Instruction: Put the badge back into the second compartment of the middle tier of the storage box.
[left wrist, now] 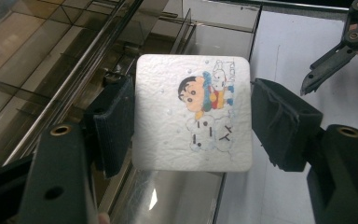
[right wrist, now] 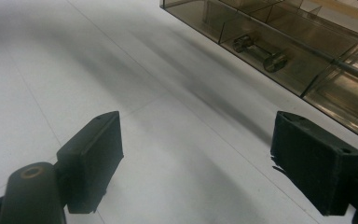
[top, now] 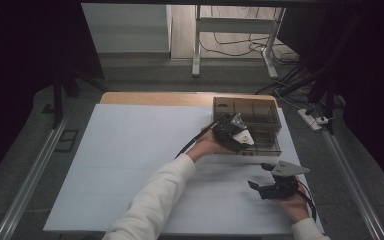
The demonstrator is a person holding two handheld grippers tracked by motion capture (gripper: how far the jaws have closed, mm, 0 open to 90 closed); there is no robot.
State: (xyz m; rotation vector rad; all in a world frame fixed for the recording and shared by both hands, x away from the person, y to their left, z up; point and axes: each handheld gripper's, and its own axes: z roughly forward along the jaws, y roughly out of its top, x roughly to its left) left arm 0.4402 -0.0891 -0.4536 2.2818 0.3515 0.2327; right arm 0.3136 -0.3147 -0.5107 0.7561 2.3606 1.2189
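Observation:
A white square coaster (left wrist: 193,112) with a cartoon child printed on it sits between the jaws of my left gripper (left wrist: 193,116), whose pads touch its left and right edges. It hangs over an open compartment of a smoky clear plastic organiser box (left wrist: 51,56). In the high view the left gripper (top: 232,134) is over the front of that box (top: 260,107). My right gripper (top: 259,175) stands open above the white table, near the box's front right corner, with nothing between its jaws (right wrist: 196,158). It also shows at the top right of the left gripper view (left wrist: 335,51).
A white sheet (top: 130,160) covers the table. One box compartment holds a small metal dumbbell-shaped part (right wrist: 260,50). Beyond the table's far edge are a grey floor, a metal stand (top: 196,50) and cables with a power strip (top: 312,120).

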